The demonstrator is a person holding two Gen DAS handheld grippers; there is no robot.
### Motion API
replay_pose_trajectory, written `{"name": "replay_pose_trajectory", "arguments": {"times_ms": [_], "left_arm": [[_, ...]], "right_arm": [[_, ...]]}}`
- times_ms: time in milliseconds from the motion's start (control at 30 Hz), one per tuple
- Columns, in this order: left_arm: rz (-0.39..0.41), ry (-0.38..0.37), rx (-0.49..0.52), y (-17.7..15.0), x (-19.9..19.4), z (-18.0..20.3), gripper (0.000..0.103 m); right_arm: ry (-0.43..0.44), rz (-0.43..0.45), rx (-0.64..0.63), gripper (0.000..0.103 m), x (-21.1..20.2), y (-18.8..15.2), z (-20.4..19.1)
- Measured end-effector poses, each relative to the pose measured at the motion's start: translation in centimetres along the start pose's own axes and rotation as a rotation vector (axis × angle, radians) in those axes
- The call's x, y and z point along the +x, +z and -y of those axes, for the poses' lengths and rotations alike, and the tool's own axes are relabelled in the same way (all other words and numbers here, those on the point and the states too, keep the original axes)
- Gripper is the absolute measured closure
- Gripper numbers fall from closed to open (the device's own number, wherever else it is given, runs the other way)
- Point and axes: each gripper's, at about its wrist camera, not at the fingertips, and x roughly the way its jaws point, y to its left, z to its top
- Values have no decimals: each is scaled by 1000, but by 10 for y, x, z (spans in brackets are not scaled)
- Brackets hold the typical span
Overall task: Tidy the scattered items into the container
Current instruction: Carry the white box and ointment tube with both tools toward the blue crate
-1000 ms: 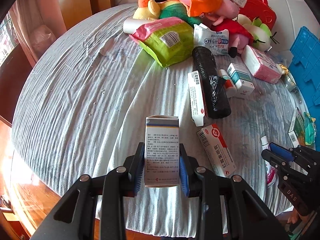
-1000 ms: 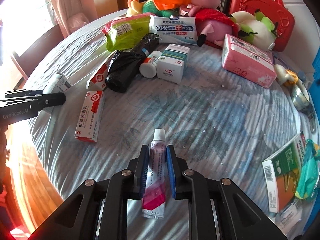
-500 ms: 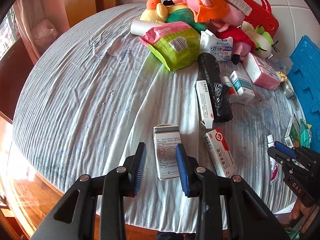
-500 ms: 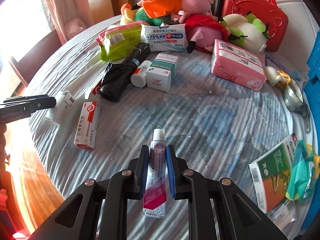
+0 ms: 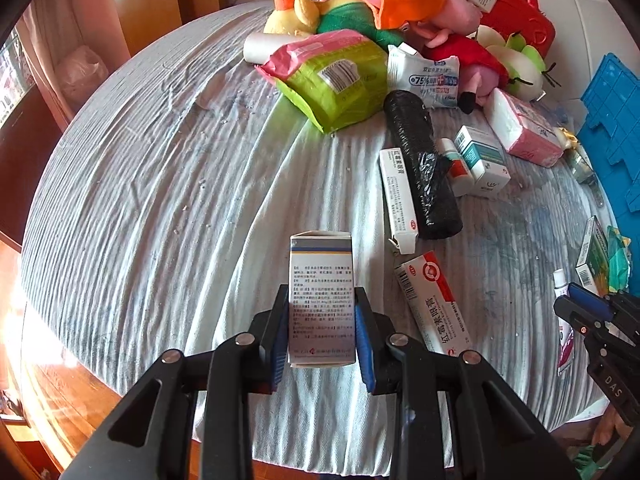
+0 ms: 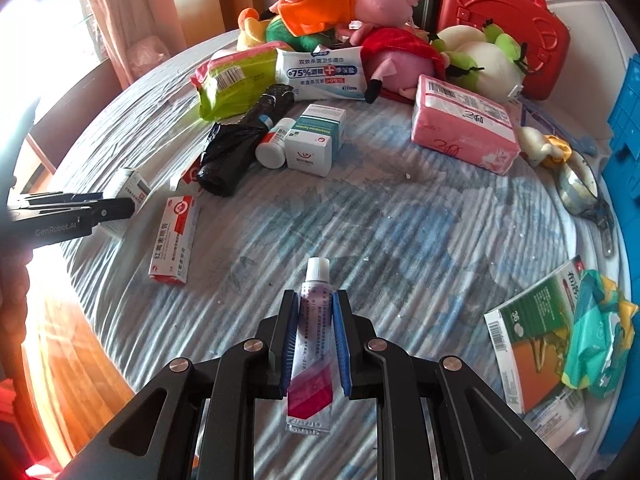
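Both grippers clamp a small item over the cluttered round table.

The left gripper (image 5: pixel 322 332) has its blue pads pressed against the two sides of a white medicine box (image 5: pixel 321 300), which stands lengthwise between the jaws with its far end jutting past the fingertips, above the striped tablecloth (image 5: pixel 160 200). The right gripper (image 6: pixel 314 336) is closed tight on an ointment tube (image 6: pixel 312 336); the white cap points forward beyond the tips and the crimped pink end hangs back between the finger bases. A red-and-white carton (image 5: pixel 434 304) lies on the cloth just right of the left gripper. The blue container (image 5: pixel 616 120) sits at the table's right edge, well apart from both grippers.
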Motion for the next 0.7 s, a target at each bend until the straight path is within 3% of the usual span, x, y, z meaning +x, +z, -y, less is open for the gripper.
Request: {"name": "replay_pose_trajectory", "arguments": {"times_ms": [300, 700], "left_arm": [[74, 6, 47, 26, -54, 16, 75], [233, -54, 129, 84, -147, 66, 75]], "right_arm": [[-19, 68, -2, 86, -44, 22, 2], [-66, 250, 35, 86, -168, 66, 24]]}}
